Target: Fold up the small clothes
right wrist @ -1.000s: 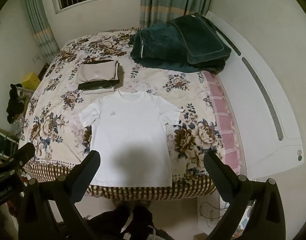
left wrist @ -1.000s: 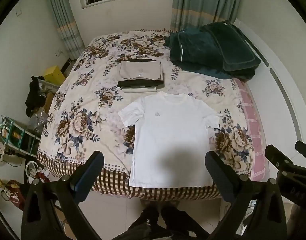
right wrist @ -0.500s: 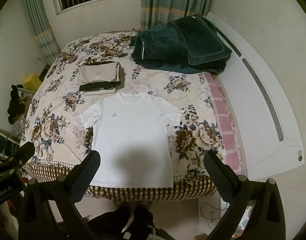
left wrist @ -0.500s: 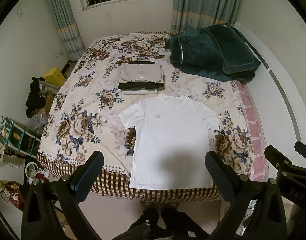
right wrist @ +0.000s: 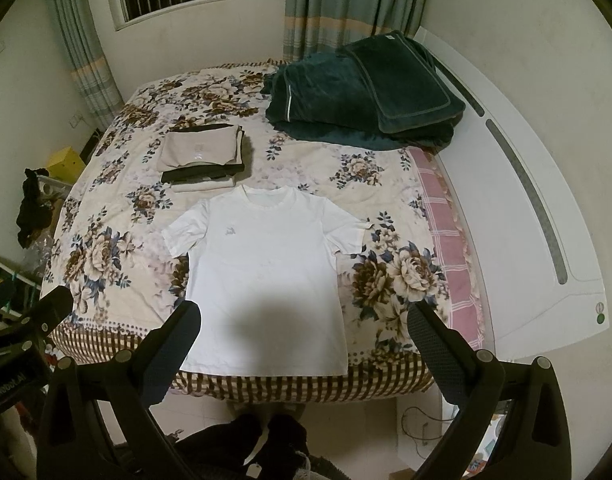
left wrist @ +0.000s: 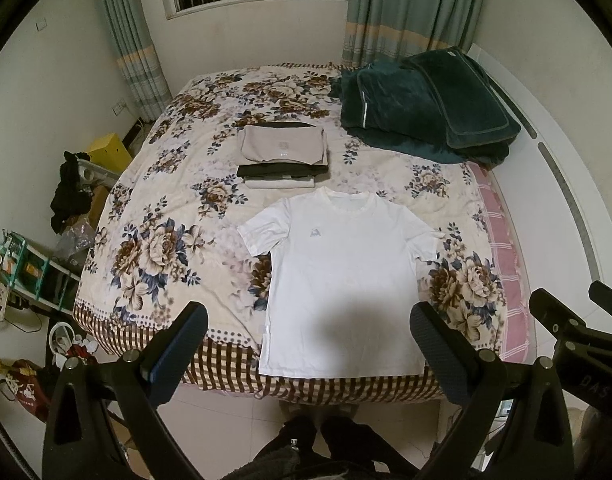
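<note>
Your white T-shirt (left wrist: 342, 276) lies flat at the bed's (left wrist: 165, 208) near edge. Both the left gripper (left wrist: 308, 330) and right gripper (right wrist: 303, 328) hover with fingers spread, empty. Only your right view shows the headboard's (right wrist: 546, 280) end.

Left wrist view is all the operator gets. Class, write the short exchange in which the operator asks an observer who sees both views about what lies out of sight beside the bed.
Operator: Where does the headboard end on my right?
Observer: The white headboard ends in a near corner that bears a small round sticker, partly green.
Operator: How does my own tool look from outside?
Observer: The left gripper shows at the right wrist view's left edge, with white lettering on its black body.
</note>
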The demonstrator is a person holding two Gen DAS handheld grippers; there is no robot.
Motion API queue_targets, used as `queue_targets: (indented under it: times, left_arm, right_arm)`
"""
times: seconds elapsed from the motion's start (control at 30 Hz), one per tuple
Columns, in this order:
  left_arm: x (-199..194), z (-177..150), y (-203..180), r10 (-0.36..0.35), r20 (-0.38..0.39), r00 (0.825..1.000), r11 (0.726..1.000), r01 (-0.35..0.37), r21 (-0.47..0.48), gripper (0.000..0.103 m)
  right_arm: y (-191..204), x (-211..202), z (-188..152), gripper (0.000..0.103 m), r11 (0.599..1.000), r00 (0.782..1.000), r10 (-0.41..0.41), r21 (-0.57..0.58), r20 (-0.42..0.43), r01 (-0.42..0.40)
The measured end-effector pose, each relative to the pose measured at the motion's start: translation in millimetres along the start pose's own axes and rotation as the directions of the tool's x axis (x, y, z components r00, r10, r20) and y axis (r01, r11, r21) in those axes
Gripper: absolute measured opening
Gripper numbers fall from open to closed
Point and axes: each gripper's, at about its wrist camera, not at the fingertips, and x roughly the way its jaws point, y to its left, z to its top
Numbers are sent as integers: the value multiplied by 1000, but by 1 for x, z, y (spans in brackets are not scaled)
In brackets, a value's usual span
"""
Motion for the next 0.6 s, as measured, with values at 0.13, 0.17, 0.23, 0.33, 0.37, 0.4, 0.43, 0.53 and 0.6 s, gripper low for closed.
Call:
queue_targets:
  times: [0.13, 0.17, 0.23, 0.33, 0.37, 0.4, 0.43, 0.53, 0.6]
  left_arm:
    - [-1, 1, 0, -2, 2, 1000, 1000, 2, -2, 103]
    - [-1, 1, 1, -2, 2, 1000, 1000, 2, -2, 103]
    - [-2, 2, 1, -4, 3, 1000, 1000, 4, -4, 103]
    - [-3, 2, 1, -2, 5, 1000, 1000, 2, -3, 103]
    - [-3, 3, 1, -3, 5, 1000, 1000, 3, -4, 103]
    - [-4, 4, 1, -4, 6, 1000, 1000, 4, -4, 103]
    - [-3, 2, 1, -3, 7, 1000, 1000, 3, -2, 103]
    - [-4, 4, 2, -5, 6, 1000, 1000, 5, -1, 103]
    - [-4, 4, 2, -6, 6, 1000, 1000, 6, -3, 103]
  right_arm:
    - [0, 0, -2, 103, 1000, 1000, 0, 0, 2, 0]
    - [0, 0, 0, 103, 1000, 1000, -1, -1, 2, 1]
    - [-1, 0, -3, 103, 1000, 1000, 0, 0, 3, 0]
    - [-1, 1, -2, 103, 1000, 1000, 1, 0, 4, -1]
    - [2, -6, 6, 103, 1000, 1000, 2, 2, 4, -2]
    - [1, -6, 3, 103, 1000, 1000, 2, 1, 4, -2]
    - [2, -8, 4, 103, 1000, 1000, 2, 1, 4, -2]
    - [3, -9, 7, 103, 1000, 1000, 2, 3, 5, -2]
    - [3, -9, 7, 103, 1000, 1000, 1, 1, 6, -1]
